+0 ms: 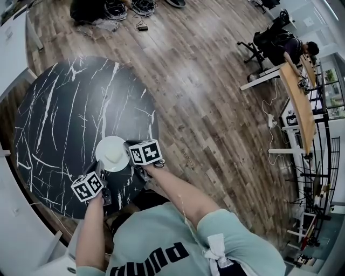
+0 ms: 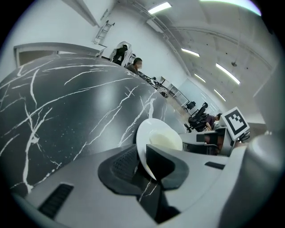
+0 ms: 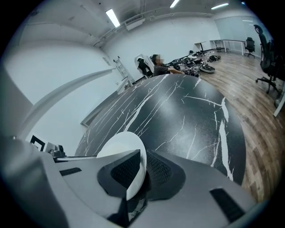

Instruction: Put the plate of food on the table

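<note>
A small white plate (image 1: 111, 153) with a pale lump of food (image 1: 114, 154) is over the near edge of the round black marble table (image 1: 64, 124). My left gripper (image 1: 100, 171) is shut on the plate's near-left rim (image 2: 143, 156), and the food (image 2: 164, 140) shows in its view. My right gripper (image 1: 131, 154) is shut on the plate's right rim (image 3: 133, 178). Both grippers hold the plate (image 3: 122, 146) between them. I cannot tell whether the plate touches the tabletop.
The table's marble top (image 3: 187, 107) stretches far beyond the plate. Wooden floor (image 1: 215, 97) lies to the right, with a long desk (image 1: 296, 102) and a seated person (image 1: 291, 46) at the far right. Cables and gear (image 1: 129, 8) lie on the floor at the top.
</note>
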The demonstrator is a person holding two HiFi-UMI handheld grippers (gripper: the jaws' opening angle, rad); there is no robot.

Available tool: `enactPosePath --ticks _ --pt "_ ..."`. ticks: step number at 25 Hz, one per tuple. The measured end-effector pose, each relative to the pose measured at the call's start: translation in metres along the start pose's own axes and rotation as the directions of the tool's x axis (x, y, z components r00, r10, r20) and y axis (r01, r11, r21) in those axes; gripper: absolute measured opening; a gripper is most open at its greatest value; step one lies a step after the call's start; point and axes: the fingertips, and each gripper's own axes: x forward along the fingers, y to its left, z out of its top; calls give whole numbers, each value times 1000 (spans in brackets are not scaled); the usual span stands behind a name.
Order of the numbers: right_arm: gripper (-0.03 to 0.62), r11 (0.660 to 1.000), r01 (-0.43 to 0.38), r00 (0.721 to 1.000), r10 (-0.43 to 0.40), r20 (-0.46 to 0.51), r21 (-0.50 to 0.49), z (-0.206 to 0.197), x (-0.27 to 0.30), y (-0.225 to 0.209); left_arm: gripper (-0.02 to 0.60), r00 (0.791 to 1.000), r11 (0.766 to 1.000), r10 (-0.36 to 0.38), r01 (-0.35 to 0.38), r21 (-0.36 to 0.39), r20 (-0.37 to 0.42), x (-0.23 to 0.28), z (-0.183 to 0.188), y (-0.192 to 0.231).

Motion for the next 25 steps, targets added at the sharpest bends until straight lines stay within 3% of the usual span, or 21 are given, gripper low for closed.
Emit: enactPosePath --ticks 7,12,14,20,25 --pt "28 995 69 996 -65 58 -77 13 -13 -11 57 996 997 64 -66 33 62 -17 8 10" --pt "28 973 138 982 -111 150 -182 25 -40 -9 35 983 994 93 -101 41 158 -44 18 11" --pt "27 961 152 975 -108 195 -229 27 -53 0 8 973 991 94 -112 74 209 -60 24 5" --pt "11 915 163 962 -63 266 -370 13 -87 42 7 938 962 71 -154 226 338 -105 31 -26" --pt "9 907 153 958 -38 285 -393 -7 -100 69 6 921 938 41 -170 304 388 -136 19 -53"
